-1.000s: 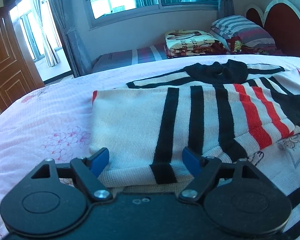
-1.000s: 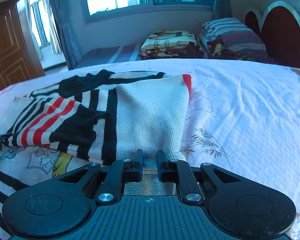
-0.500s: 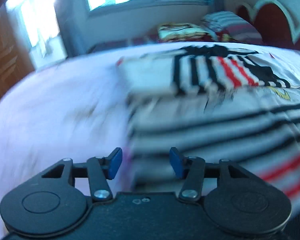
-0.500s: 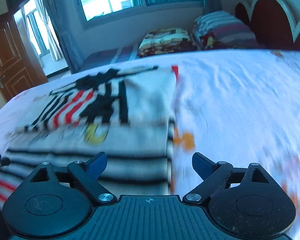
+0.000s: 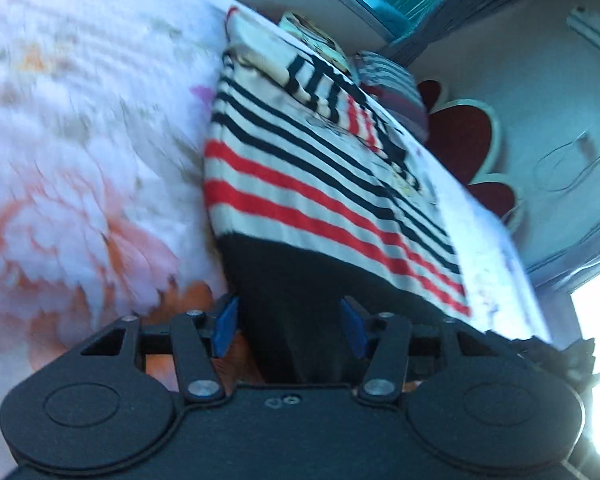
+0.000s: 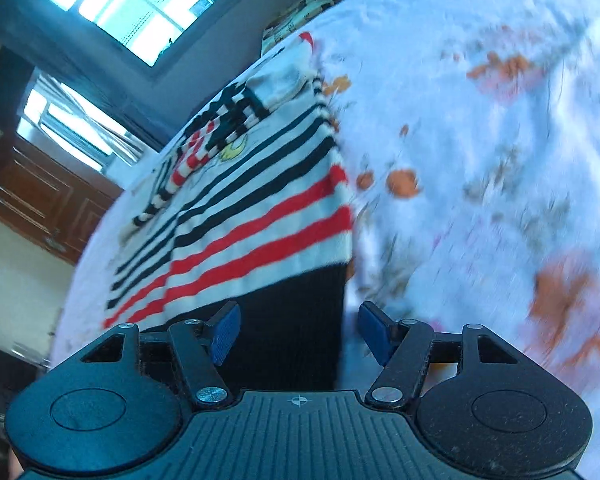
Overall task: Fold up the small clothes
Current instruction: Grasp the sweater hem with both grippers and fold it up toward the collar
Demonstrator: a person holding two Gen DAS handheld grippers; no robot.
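A striped knit sweater (image 5: 300, 168) in white, black and red lies flat on the bed, its sleeves folded in across the chest at the far end. Its black hem (image 5: 292, 280) is nearest to me. My left gripper (image 5: 289, 326) is tilted over the hem's left corner. The jaws are apart with the black band between them, and the pads do not visibly press it. In the right wrist view the sweater (image 6: 260, 208) ends at the hem's (image 6: 292, 304) right corner. My right gripper (image 6: 300, 330) is closing around that corner, with a gap still at the right pad.
The floral bed sheet (image 5: 80, 120) spreads left of the sweater, and more sheet (image 6: 480, 120) lies to its right. A red headboard (image 5: 460, 140), striped pillows (image 5: 392, 84) and a folded blanket (image 5: 312, 36) are at the far end. A window (image 6: 132, 4) and a wooden door (image 6: 32, 196) lie beyond.
Both grippers left the folded sleeves, drew back to the black hem and rolled sideways. The right gripper let go of the sleeve cuff and opened; the left jaws narrowed.
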